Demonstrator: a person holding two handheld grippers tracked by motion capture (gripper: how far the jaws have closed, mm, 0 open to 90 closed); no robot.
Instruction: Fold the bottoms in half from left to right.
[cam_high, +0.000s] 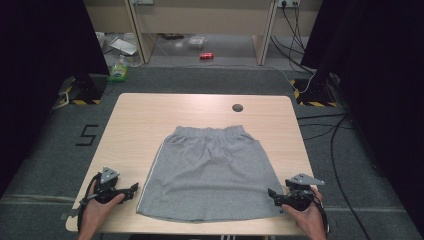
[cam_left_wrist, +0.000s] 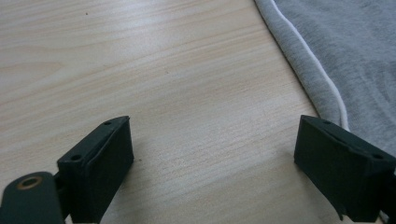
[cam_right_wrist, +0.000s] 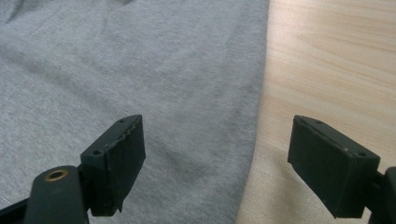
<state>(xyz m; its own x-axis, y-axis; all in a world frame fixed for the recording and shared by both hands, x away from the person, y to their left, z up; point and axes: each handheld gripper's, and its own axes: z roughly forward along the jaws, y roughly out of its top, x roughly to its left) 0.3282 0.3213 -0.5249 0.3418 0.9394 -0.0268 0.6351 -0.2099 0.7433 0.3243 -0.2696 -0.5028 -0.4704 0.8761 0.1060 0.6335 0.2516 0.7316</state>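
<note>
2 grippers, left gripper (cam_high: 134, 188) and right gripper (cam_high: 271, 193), jaws wide apart, holding nothing, flank grey shorts (cam_high: 210, 172) flat on table (cam_high: 145, 115).

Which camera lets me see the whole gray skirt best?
The high view: the gray skirt lies flat on the table with all its edges in sight. The left gripper view shows just one side edge with white piping; the right gripper view shows plain gray cloth and another side edge.

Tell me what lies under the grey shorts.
The grey shorts lie flat on the wooden table, whose bare top shows all around them. Whatever the cloth covers is hidden.
</note>
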